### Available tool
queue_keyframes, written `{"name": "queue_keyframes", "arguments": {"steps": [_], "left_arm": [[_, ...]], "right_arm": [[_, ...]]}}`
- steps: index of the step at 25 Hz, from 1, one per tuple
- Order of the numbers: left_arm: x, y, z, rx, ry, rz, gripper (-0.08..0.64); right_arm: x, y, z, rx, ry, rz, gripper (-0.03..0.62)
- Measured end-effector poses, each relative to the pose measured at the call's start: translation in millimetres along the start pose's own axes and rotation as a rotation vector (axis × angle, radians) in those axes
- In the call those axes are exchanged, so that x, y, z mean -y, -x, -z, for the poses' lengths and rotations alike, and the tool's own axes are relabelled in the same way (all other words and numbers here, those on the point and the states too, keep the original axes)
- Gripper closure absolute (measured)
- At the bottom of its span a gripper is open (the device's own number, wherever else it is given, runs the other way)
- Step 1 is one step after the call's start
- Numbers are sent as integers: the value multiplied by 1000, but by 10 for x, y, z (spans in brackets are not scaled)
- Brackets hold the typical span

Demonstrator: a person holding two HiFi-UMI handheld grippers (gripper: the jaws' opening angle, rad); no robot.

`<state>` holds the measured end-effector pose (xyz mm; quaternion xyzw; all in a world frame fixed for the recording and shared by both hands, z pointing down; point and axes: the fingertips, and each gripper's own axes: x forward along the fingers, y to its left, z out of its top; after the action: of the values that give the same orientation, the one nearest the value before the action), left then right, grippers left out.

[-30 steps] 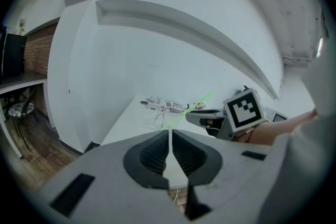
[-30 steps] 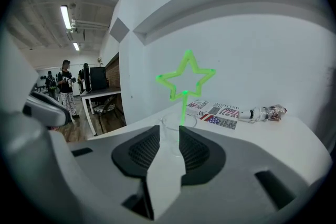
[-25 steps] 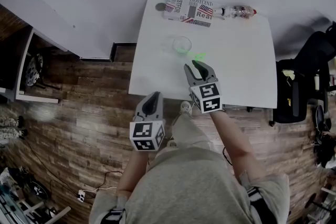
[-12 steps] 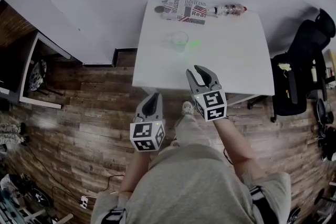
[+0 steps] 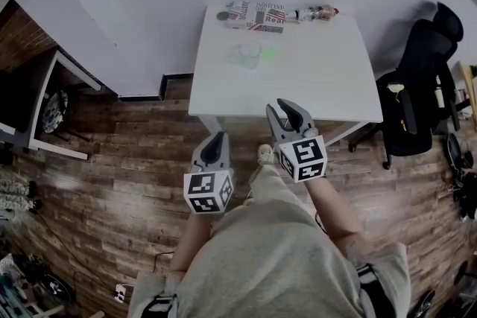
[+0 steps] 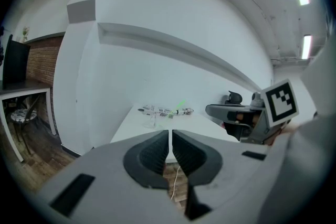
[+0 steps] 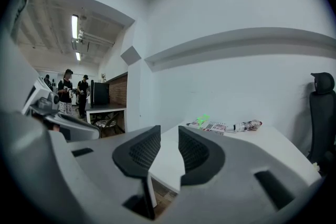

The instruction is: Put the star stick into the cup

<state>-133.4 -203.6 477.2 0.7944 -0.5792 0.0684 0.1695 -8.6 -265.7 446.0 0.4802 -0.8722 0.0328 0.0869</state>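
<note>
A clear cup [image 5: 245, 53] stands on the white table [image 5: 328, 86], towards its far left. The green star stick [image 5: 269, 53] shows just right of the cup and leans up out of it in the left gripper view [image 6: 181, 106]. Both grippers hang over the wooden floor in front of the table, well short of the cup. My left gripper [image 5: 215, 138] is shut and empty. My right gripper [image 5: 288, 107] is open at the table's front edge; its jaws have just been closing a little, with nothing between them.
A box with newspaper print [image 5: 257, 15] and a small bottle [image 5: 317, 12] lie along the table's far edge. A black office chair [image 5: 417, 100] stands to the right, a low side desk [image 5: 37, 108] to the left. People [image 7: 73, 89] stand far off.
Both grippers have drawn back from the table towards my body. The right one was over the table's front part and now sits at its front edge.
</note>
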Motion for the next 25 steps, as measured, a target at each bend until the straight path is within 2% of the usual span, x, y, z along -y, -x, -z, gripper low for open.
{"name": "queue_keyframes", "arguments": {"steps": [14, 20, 25], "left_arm": [[256, 485, 60, 44, -15, 26, 540], [322, 624, 107, 50, -22, 27, 539], [295, 689, 104, 53, -22, 24, 540]], "right_arm": [[-282, 849, -239, 94, -31, 47, 564], [-369, 1063, -267, 125, -42, 47, 597], [-426, 1113, -283, 132, -42, 45, 597]]}}
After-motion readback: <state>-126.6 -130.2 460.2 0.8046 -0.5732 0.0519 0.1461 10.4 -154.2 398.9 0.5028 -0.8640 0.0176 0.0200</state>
